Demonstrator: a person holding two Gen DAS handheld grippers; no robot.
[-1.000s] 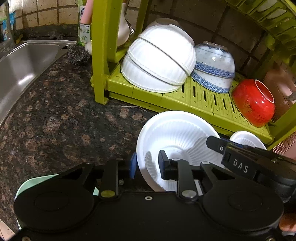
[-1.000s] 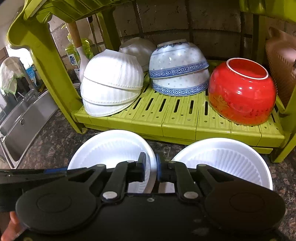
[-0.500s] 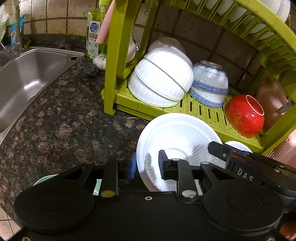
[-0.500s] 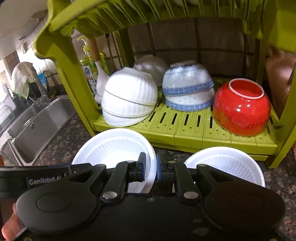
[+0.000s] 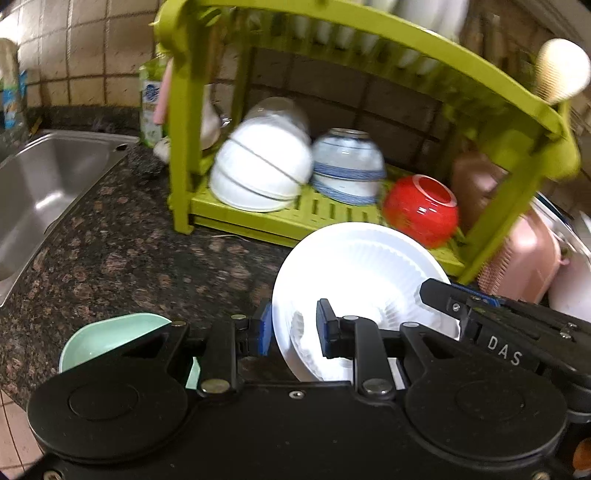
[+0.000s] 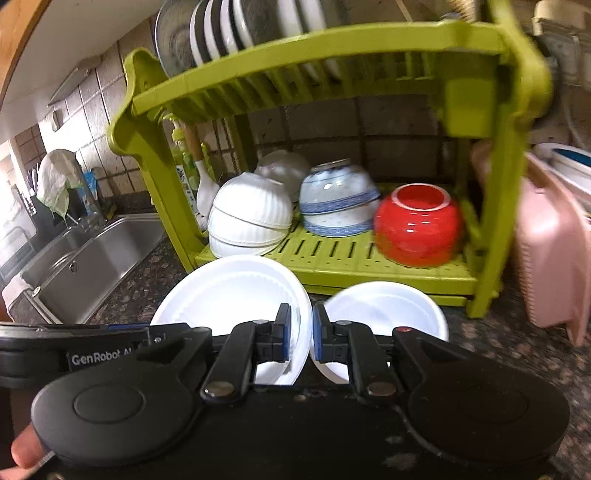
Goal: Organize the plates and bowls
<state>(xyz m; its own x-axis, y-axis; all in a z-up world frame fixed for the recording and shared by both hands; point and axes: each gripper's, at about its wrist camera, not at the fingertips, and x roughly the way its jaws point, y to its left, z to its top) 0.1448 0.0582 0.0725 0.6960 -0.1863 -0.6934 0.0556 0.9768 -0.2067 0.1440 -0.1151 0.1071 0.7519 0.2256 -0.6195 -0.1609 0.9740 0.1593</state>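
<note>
We hold one white ribbed plate (image 5: 354,273) between both tools, clear of the granite counter (image 5: 122,258) and in front of the green dish rack (image 6: 321,48). The left gripper (image 5: 293,326) has its jaws straddling the plate's near-left rim; the left pad lies against the outer face, while the right finger sits inside the well, and we cannot tell from these views whether it presses the plate. The right gripper (image 6: 301,326) is pinched on the plate's right edge, its blue pads nearly together with the thin rim between them. A second white plate (image 6: 384,310) lies on the counter just to the right, beside the right gripper and untouched. On the rack's lower shelf stand stacked white bowls (image 6: 249,218), blue-patterned bowls (image 6: 338,206) and a red bowl (image 6: 417,225), all inverted or tipped; a mint-green bowl (image 5: 107,336) sits on the counter near the left tool. The governing relation is vertical: the upper tier, where plates (image 6: 229,29) stand on edge in slots, lies above and ahead of both tools. The held plate is tilted, its face turned towards the rack. We judge that the next move calls for raising it and turning it on edge, parallel to the slotted plates. The right tool has the surer grip.
</note>
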